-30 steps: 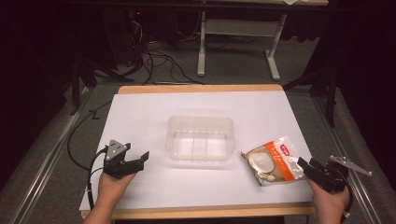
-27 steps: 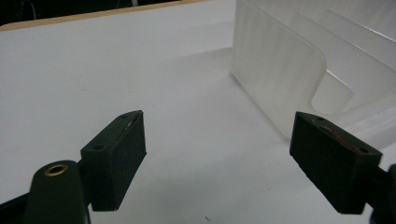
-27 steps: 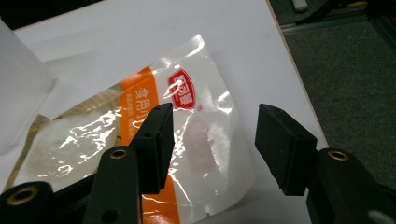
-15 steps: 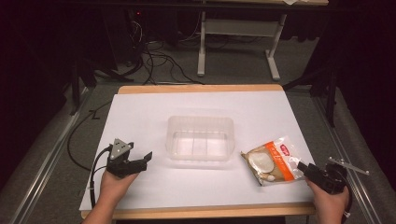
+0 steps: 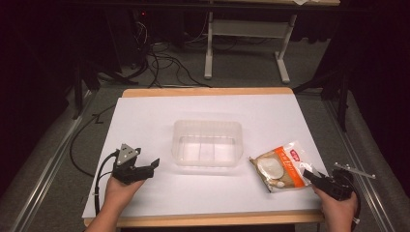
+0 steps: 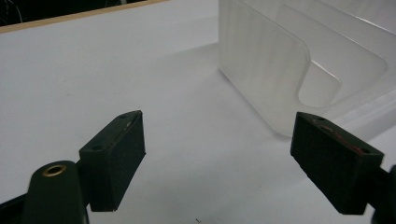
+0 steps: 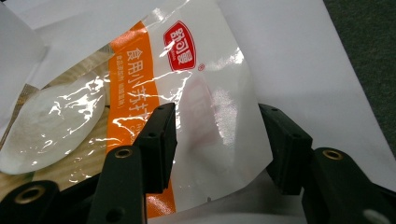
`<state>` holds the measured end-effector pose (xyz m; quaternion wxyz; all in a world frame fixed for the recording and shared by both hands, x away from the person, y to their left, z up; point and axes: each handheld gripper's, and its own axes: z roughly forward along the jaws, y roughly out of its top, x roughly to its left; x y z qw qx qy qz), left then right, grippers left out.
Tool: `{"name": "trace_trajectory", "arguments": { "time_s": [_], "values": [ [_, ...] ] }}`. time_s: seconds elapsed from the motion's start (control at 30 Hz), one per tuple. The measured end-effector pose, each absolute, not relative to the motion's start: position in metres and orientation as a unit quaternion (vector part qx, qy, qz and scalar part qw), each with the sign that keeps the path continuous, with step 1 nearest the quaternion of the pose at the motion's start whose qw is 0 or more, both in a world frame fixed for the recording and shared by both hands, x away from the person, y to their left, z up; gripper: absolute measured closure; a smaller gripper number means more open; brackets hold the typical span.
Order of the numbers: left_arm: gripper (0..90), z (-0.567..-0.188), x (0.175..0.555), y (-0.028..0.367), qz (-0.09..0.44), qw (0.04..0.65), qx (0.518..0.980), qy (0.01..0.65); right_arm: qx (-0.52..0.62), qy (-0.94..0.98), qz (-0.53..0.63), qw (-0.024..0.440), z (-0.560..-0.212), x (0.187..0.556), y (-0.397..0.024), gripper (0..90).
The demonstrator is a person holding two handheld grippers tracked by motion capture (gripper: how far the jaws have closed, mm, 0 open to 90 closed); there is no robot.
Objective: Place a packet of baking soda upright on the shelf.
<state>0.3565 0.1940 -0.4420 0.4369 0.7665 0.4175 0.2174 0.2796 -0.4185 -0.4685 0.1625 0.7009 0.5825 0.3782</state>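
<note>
A clear plastic container (image 5: 207, 143) stands in the middle of the white table (image 5: 145, 116), and its near wall (image 6: 275, 70) rises just ahead of my left gripper. My left gripper (image 5: 153, 165) (image 6: 219, 135) hovers low over the table a short way left of the container, jaws wide open with nothing between them. A clear and orange food bag (image 5: 279, 166) (image 7: 140, 93) with white round pieces inside lies flat at the right. My right gripper (image 5: 309, 174) (image 7: 217, 116) is open, its jaws standing on either side of the bag's near corner.
The table's wooden front edge (image 5: 217, 220) runs just past both hands. Behind the table, on the dark floor, are cables (image 5: 164, 63) and a white desk frame (image 5: 246, 43). Metal rails (image 5: 43, 169) run along both sides.
My left gripper has slid a little to the right, toward the container. My right gripper has barely moved and stays at the bag's corner.
</note>
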Motion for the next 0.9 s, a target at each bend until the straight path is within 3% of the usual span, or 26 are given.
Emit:
{"name": "trace_trajectory", "arguments": {
  "time_s": [0.27, 0.57, 0.7, 0.9],
  "values": [
    [18.2, -0.441, 0.355, 0.194, 0.216, 0.439, 0.769, 0.412, 0.697, 0.583, 0.393, 0.138, -0.472, 0.284, -0.419, 55.5],
    [18.6, -0.437, 0.349, 0.193, 0.227, 0.435, 0.773, 0.403, 0.673, 0.598, 0.413, 0.134, -0.467, 0.284, -0.415, 75.7],
    [18.6, -0.439, 0.350, 0.192, 0.225, 0.432, 0.775, 0.403, 0.657, 0.610, 0.412, 0.163, -0.456, 0.282, -0.406, 90.0],
    [18.7, -0.440, 0.351, 0.191, 0.224, 0.429, 0.778, 0.402, 0.628, 0.609, 0.443, 0.195, -0.439, 0.278, -0.395, 90.0]
  ]
}}
